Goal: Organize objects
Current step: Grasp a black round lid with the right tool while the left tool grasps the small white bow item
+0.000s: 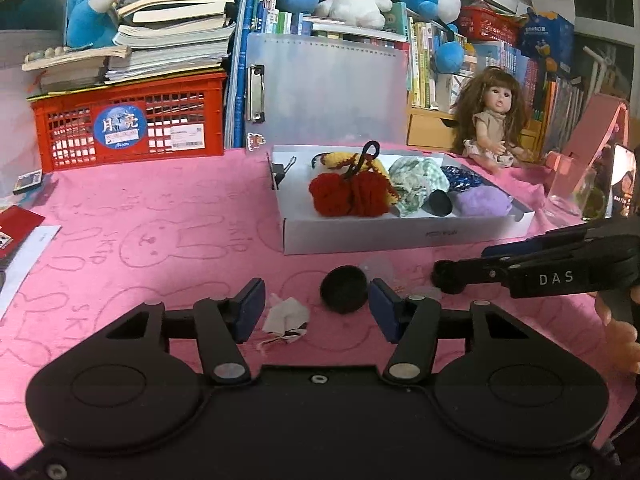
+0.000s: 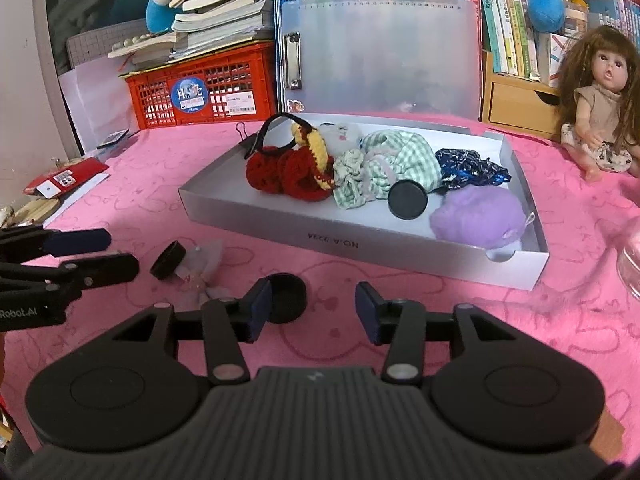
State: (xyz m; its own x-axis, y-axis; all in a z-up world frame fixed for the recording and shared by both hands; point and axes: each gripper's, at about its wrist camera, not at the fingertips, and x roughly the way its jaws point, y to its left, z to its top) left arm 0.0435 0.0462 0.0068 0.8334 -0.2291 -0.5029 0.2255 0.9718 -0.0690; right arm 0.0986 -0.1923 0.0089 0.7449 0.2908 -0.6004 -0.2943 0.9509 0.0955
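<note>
Right wrist view, white box holding red crochet, purple pouf

A pink bunny-print cloth covers the table, carrying a white tray, two black lids, a crumpled scrap, a red crate and a doll.

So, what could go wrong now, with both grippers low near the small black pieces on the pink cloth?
The left gripper has a black round piece near its right pad only, so closing may push it away. The crumpled scrap between its fingers could be caught instead. The right gripper works close by; the two might collide.
</note>
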